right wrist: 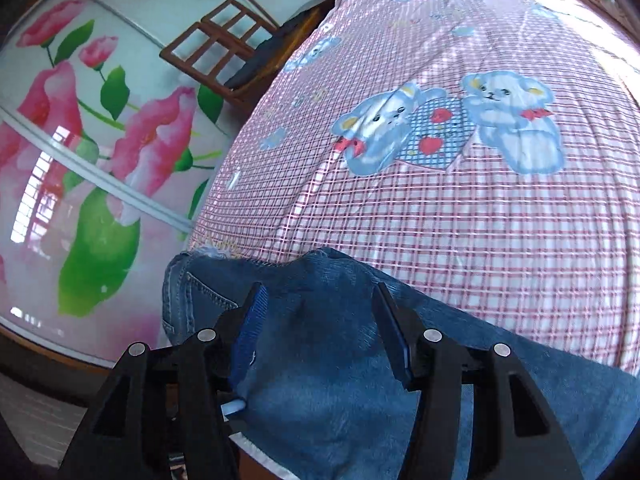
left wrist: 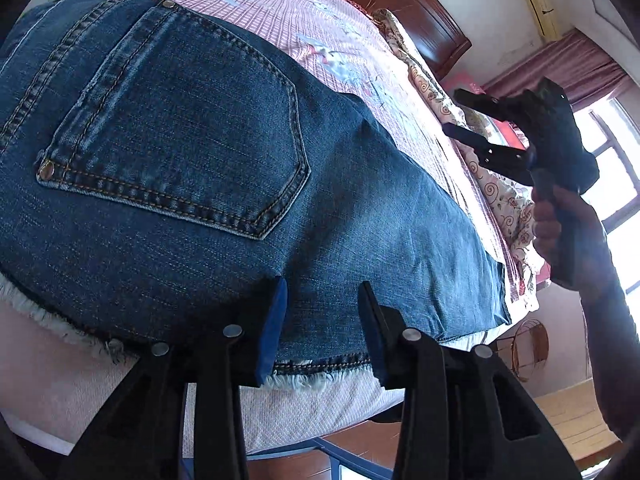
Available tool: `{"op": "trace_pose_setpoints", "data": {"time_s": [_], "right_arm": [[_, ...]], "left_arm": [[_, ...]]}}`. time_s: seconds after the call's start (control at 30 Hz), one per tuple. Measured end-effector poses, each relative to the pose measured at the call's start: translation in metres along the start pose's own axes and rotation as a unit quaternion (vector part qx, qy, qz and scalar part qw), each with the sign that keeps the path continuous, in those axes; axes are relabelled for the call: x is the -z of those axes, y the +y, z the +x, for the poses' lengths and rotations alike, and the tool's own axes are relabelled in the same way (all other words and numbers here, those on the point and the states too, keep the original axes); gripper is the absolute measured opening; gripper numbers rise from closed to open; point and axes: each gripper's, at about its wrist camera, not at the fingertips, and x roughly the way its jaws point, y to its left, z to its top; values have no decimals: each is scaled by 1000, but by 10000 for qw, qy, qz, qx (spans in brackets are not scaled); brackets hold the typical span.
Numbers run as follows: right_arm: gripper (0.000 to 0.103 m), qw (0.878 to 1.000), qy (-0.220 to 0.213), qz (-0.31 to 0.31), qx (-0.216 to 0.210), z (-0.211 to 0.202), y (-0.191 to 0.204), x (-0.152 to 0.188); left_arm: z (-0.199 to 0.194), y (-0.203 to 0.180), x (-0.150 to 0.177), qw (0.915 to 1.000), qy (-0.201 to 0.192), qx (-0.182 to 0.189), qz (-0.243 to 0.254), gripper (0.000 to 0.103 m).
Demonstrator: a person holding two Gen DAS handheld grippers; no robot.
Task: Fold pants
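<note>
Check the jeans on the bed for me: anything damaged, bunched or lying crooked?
Nothing looks damaged. The jeans lie fairly flat on the checked sheet, back pocket up. The frayed white edge looks like a raw-cut hem, not a tear. One small ridge of denim rises ahead of the right gripper.

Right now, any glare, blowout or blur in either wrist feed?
Left wrist view: the window is blown out white; the jeans are sharp, with heavy fisheye bending at the edges. Right wrist view: the glossy flower panel carries a window reflection; sun patches wash out the checked sheet; the denim by the right claw is slightly soft.
</note>
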Motion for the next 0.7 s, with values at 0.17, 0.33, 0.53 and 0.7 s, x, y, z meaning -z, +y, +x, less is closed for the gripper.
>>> {"op": "trace_pose_setpoints", "data": {"time_s": [0.17, 0.33, 0.53, 0.7], "right_arm": [[69, 9867, 822, -1221, 688, 73, 42, -20], [12, 9655, 957, -1901, 1501, 114, 53, -19], [6, 9695, 747, -1678, 1623, 116, 47, -30], [14, 9903, -330, -1088, 796, 44, 53, -7]], "left_arm": [[-3, 7, 3, 9999, -34, 99, -72, 33], [-7, 11, 11, 9996, -68, 233, -119, 33], [-20, 21, 6, 9984, 260, 417, -288, 33], [-62, 15, -28, 9990, -249, 351, 136, 43]]}}
